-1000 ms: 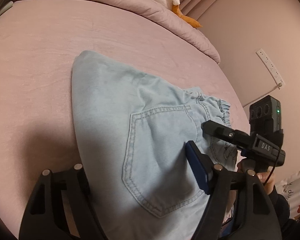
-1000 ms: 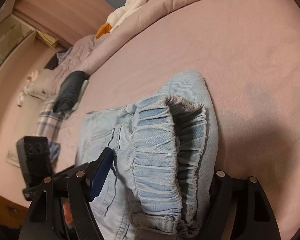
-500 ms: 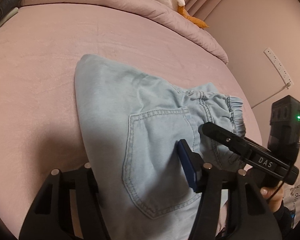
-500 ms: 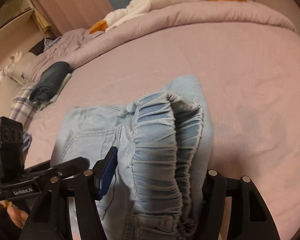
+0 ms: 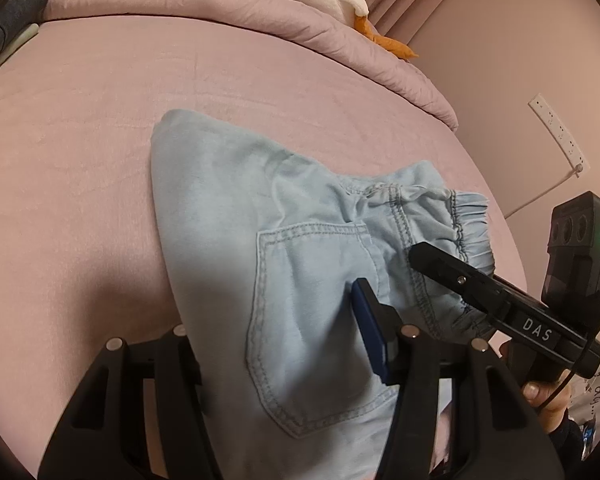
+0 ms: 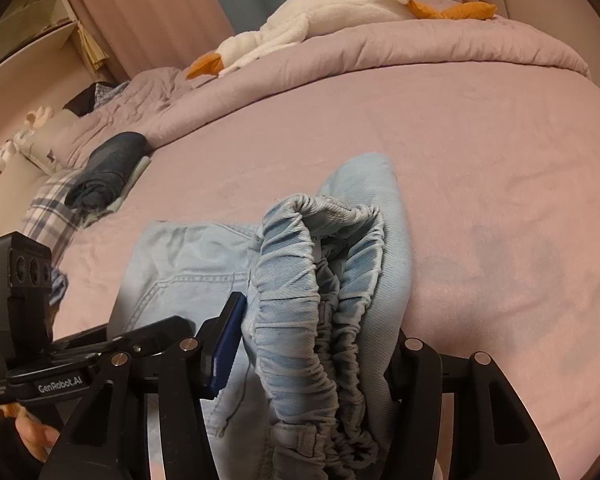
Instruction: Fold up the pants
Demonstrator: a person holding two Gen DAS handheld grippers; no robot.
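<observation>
Light-blue denim pants (image 5: 284,248) lying partly folded on the pink bedsheet (image 5: 80,152), near edge raised; left gripper (image 5: 276,344) astride the back-pocket panel, right gripper (image 6: 316,344) astride the gathered waistband (image 6: 300,280); jaws just closing, grip not confirmable; best to pinch every layer together, then lift both ends level.

Both wrist views close, angled down, sharing pants (image 5: 300,280)
</observation>
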